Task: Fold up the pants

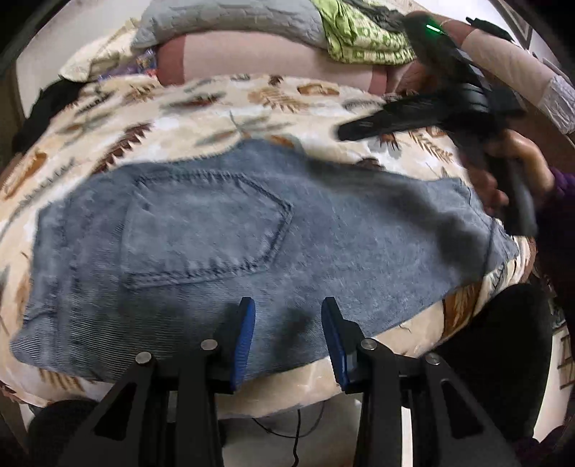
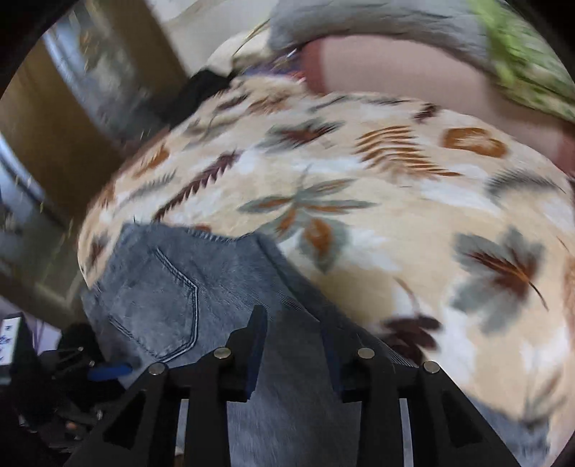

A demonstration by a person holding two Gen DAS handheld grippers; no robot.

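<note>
Folded blue denim pants (image 1: 230, 244) lie flat on a leaf-print blanket (image 1: 201, 107), back pocket up. My left gripper (image 1: 287, 337) is open and empty, its blue-padded fingers hovering just above the pants' near edge. The right gripper shows blurred in the left wrist view (image 1: 359, 131), above the blanket past the pants' far right corner, held by a hand. In the right wrist view the pants (image 2: 169, 287) sit at the lower left and run under my right gripper (image 2: 293, 345), whose jaws stand apart with nothing between them.
A grey quilted pillow (image 1: 230, 18), a pink pillow (image 1: 266, 57) and a green patterned cloth (image 1: 359, 36) lie at the head of the bed. A black garment (image 1: 46, 104) sits at the left. A dark chair (image 1: 503, 345) stands by the bed's near right edge.
</note>
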